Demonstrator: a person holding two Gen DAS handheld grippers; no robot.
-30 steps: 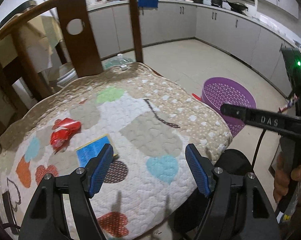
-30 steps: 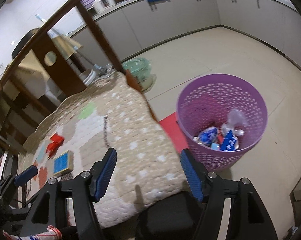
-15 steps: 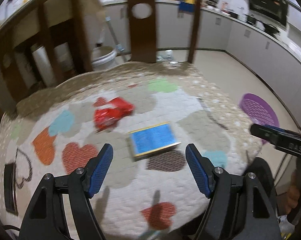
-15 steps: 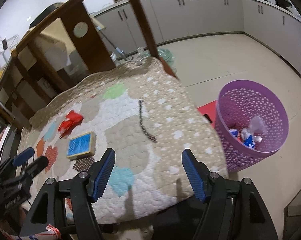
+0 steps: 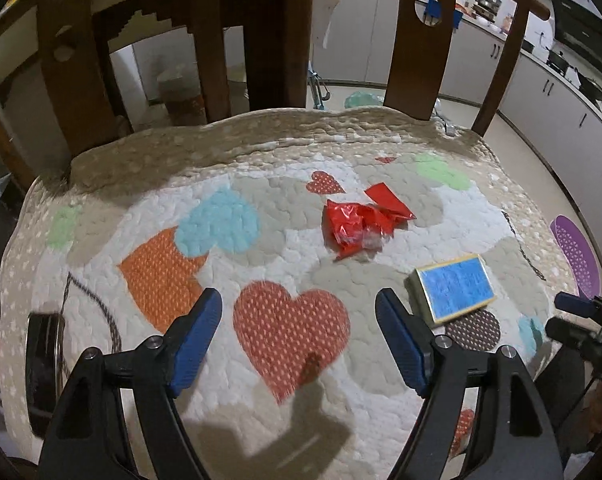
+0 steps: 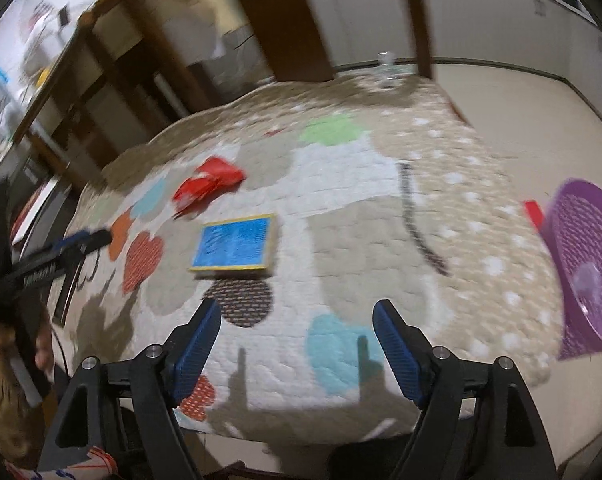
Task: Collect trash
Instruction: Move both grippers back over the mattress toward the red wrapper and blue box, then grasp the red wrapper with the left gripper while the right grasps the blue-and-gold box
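Note:
A crumpled red wrapper lies on the quilted heart-pattern cushion of a wooden chair; it also shows in the right wrist view. A flat blue box with a yellow rim lies to its right, also seen from the right wrist. My left gripper is open and empty, hovering over the cushion's front, short of the wrapper. My right gripper is open and empty above the cushion's front edge. The purple mesh bin stands on the floor to the right.
The chair's wooden back slats rise behind the cushion. A dark flat object lies at the cushion's left edge. Kitchen cabinets line the far wall. A red item lies on the floor by the bin.
Both grippers have swung left, from facing the bin side to over the cushion. The wrapper and blue box now sit closer and more central. Both stay open.

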